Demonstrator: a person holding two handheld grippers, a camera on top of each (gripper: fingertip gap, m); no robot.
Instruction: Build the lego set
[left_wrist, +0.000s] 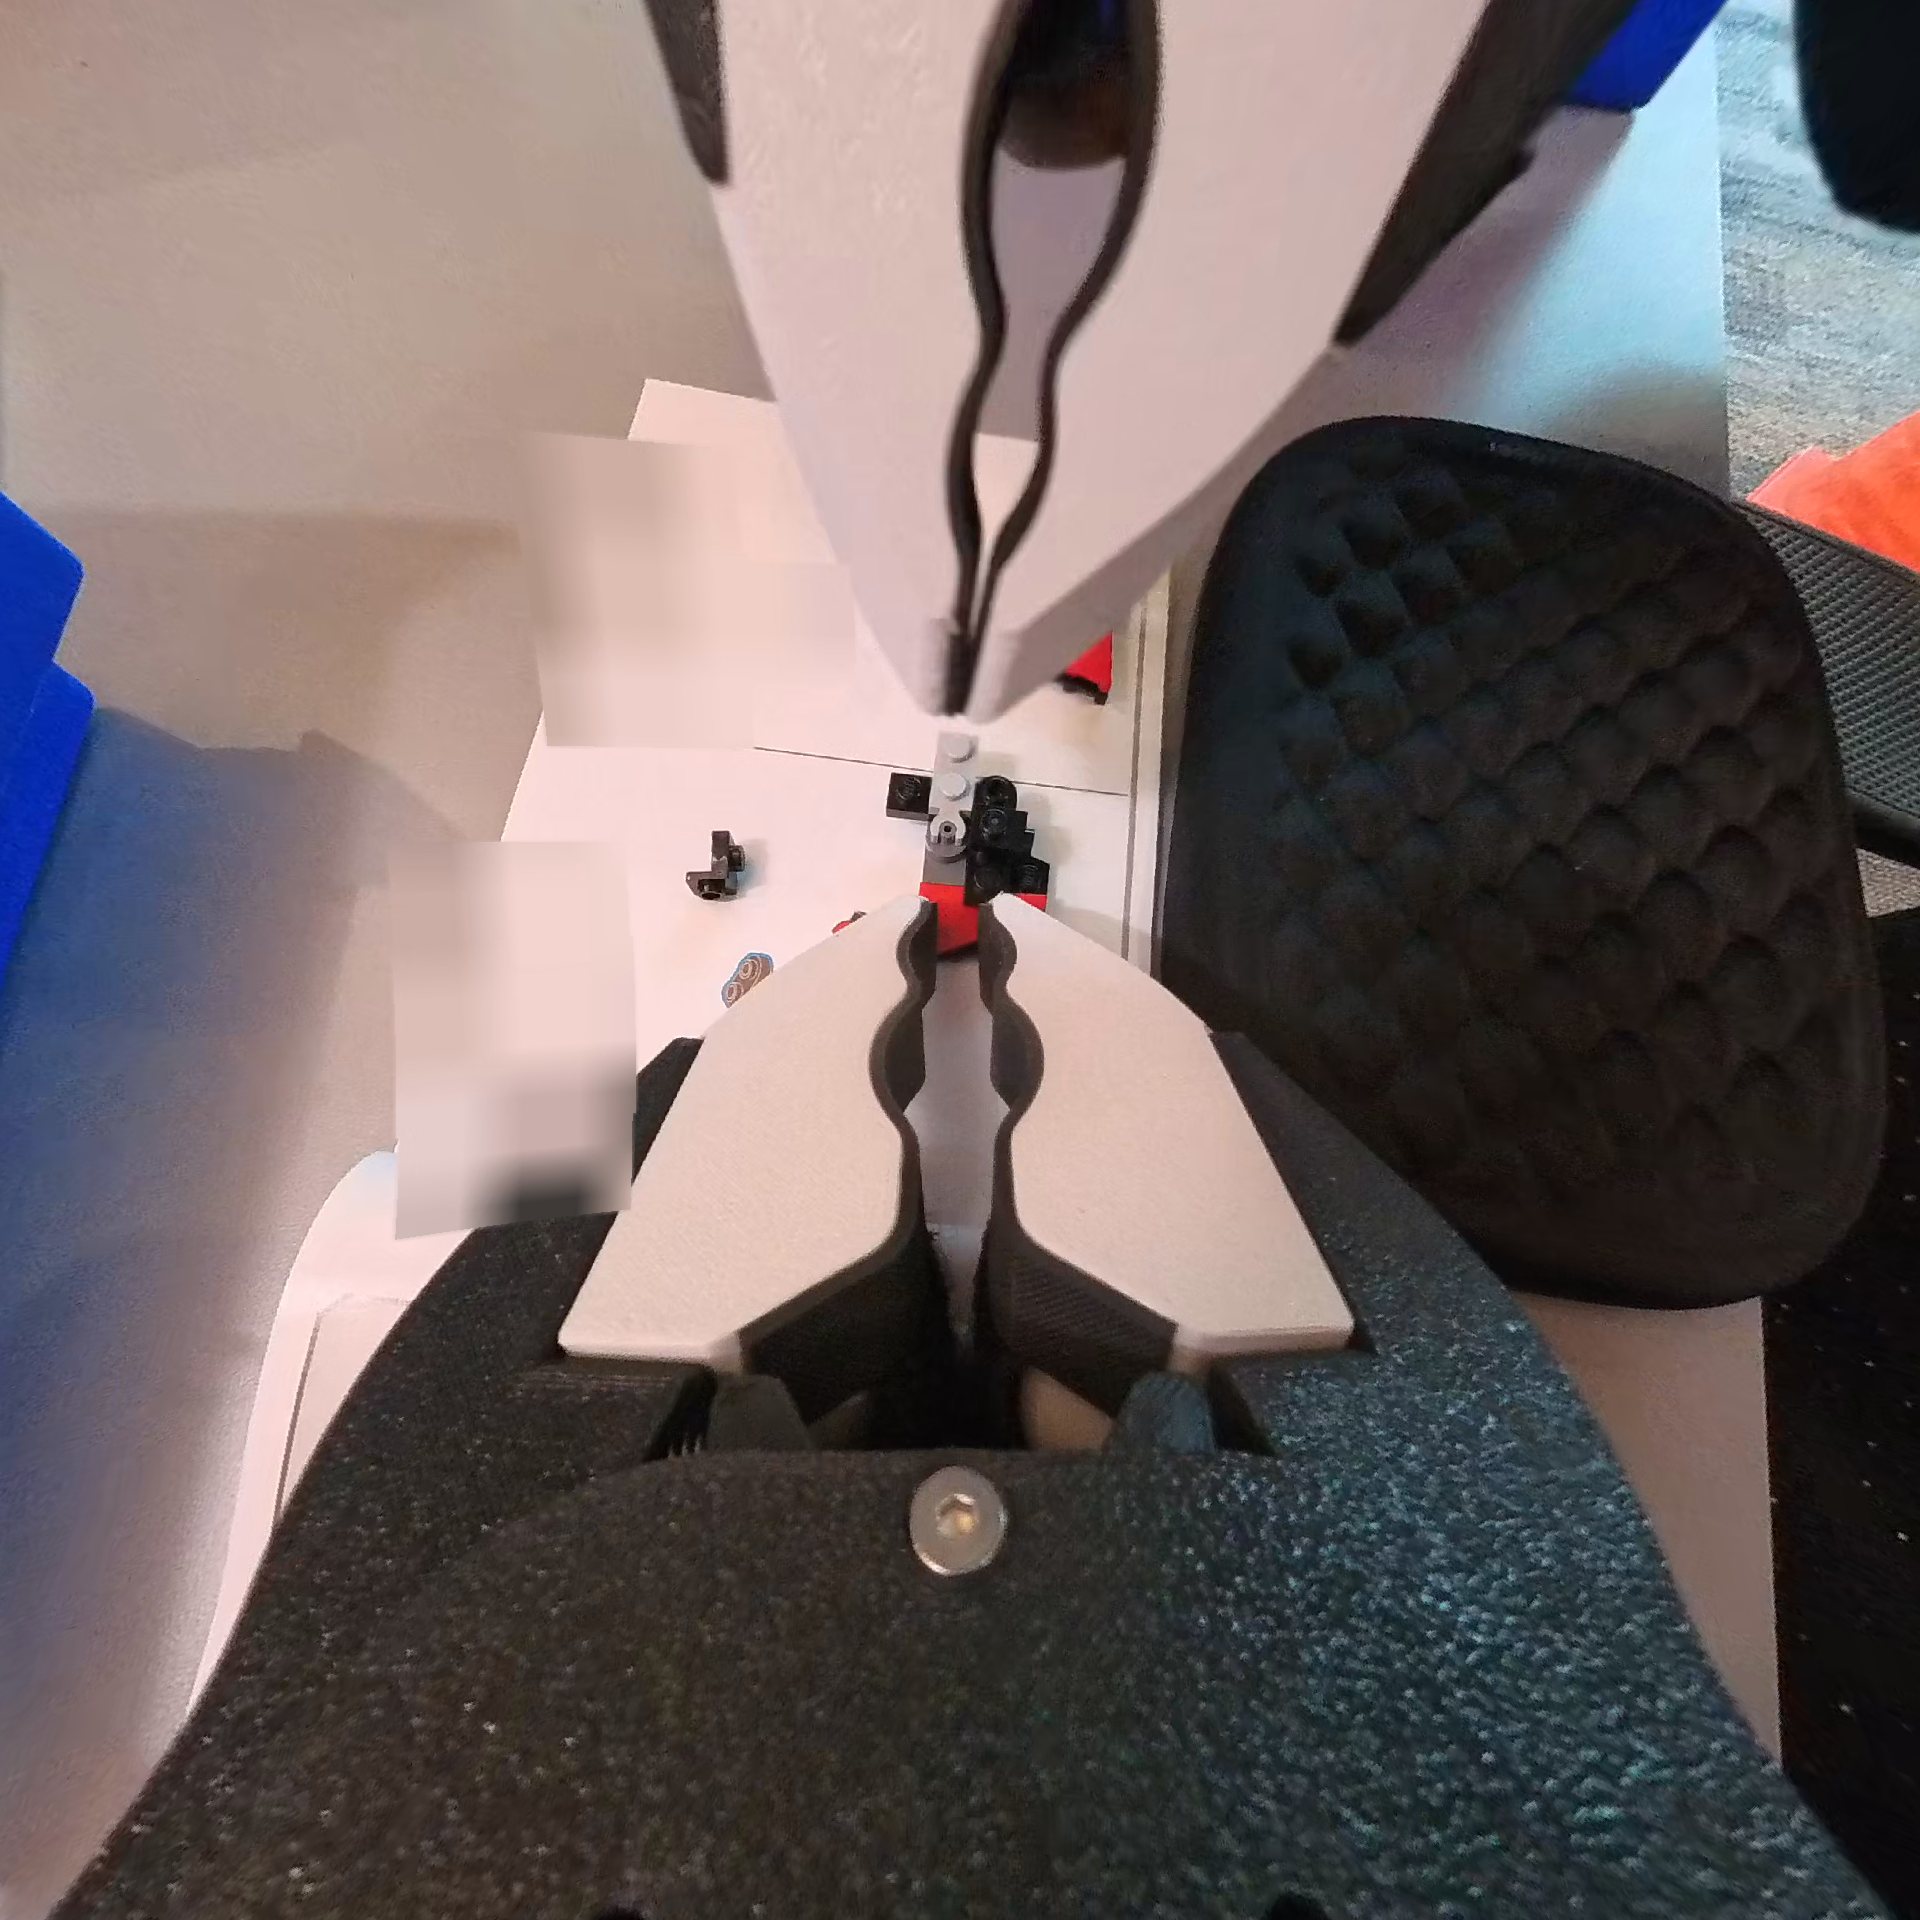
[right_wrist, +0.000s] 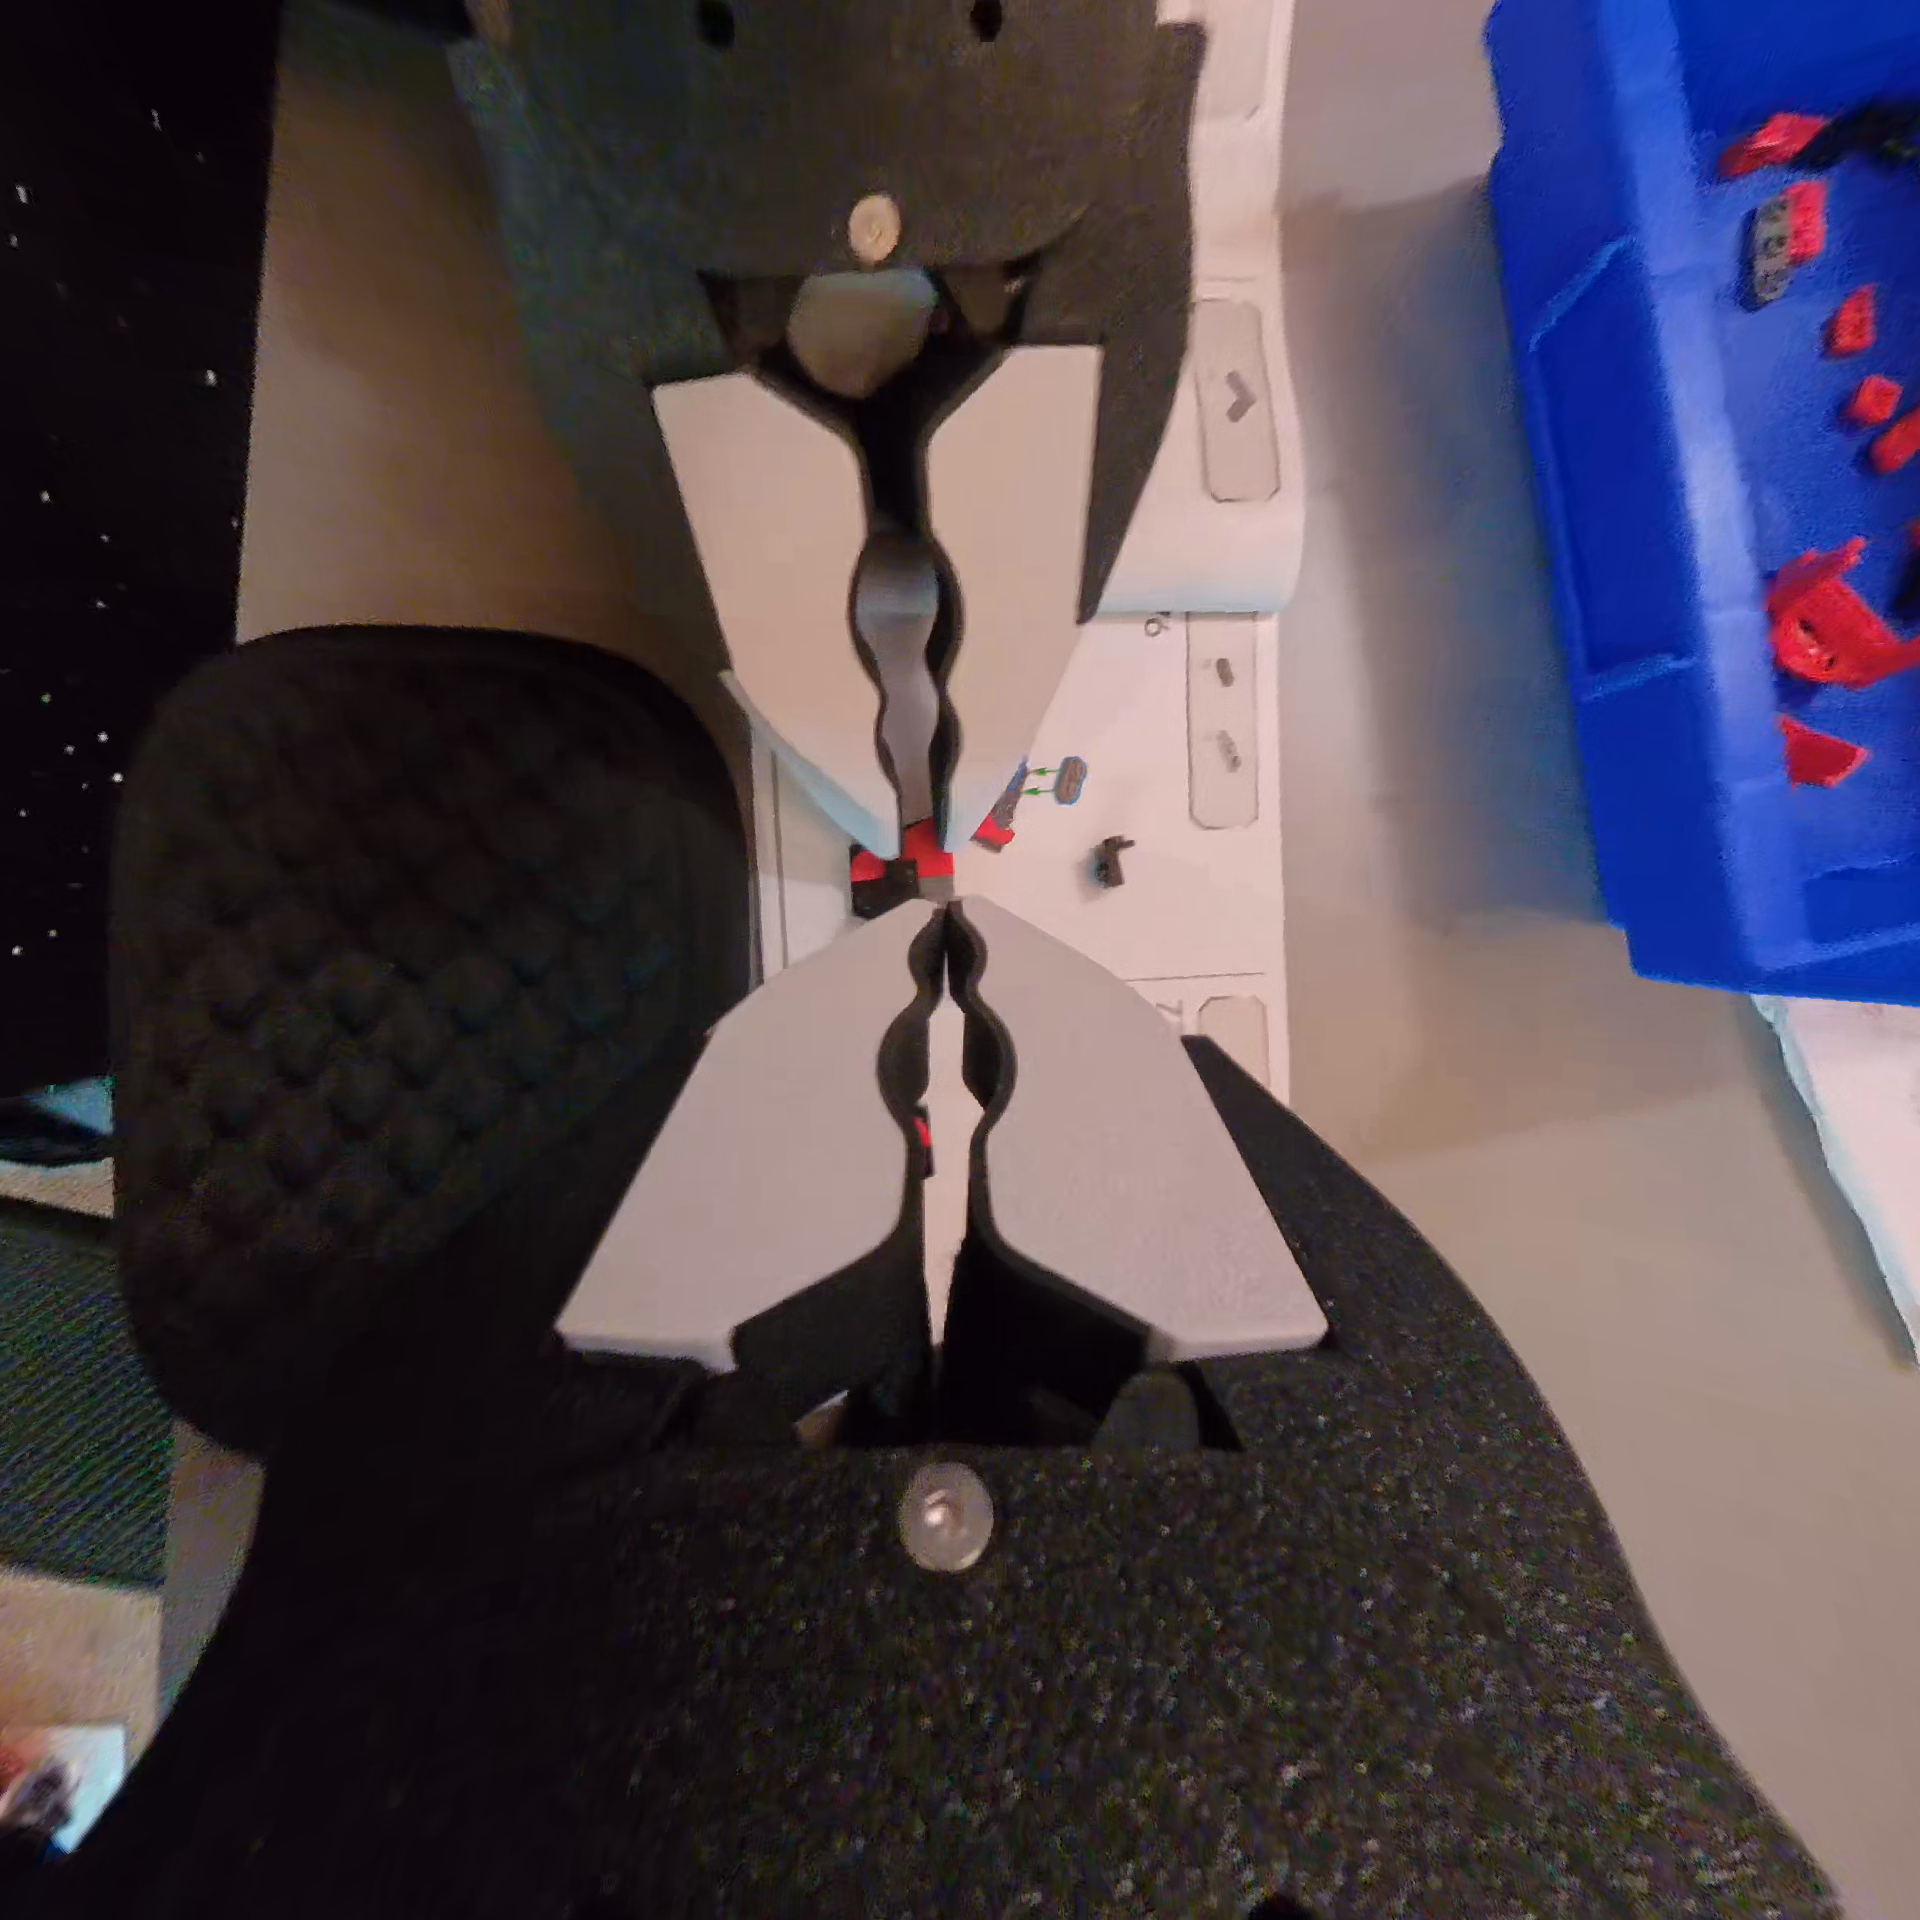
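The left hand-held gripper (left_wrist: 958, 914) was nearly closed, its tips pinching the red base of the small lego assembly (left_wrist: 971, 831). The assembly rose from that red block through black studded pieces to a light grey plate at its far end. The right hand-held gripper (right_wrist: 948, 914) met it from the opposite side with its tips drawn together to a sliver; whether they held anything could not be told. In the left wrist view those tips sat just at the grey plate's end.

The assembly hung over the white instruction booklet (left_wrist: 831, 821) lying open on the bench (right_wrist: 1455, 1195). A loose small black piece (left_wrist: 717, 864) lay on the page, a little apart from the build. Just beside the booklet a black textured chair armrest (left_wrist: 1507, 862) crowded in close to both grippers.

Farther off on the bench stood a blue bin (right_wrist: 1662, 623), holding scattered red pieces (right_wrist: 1829, 623) and a few dark ones.
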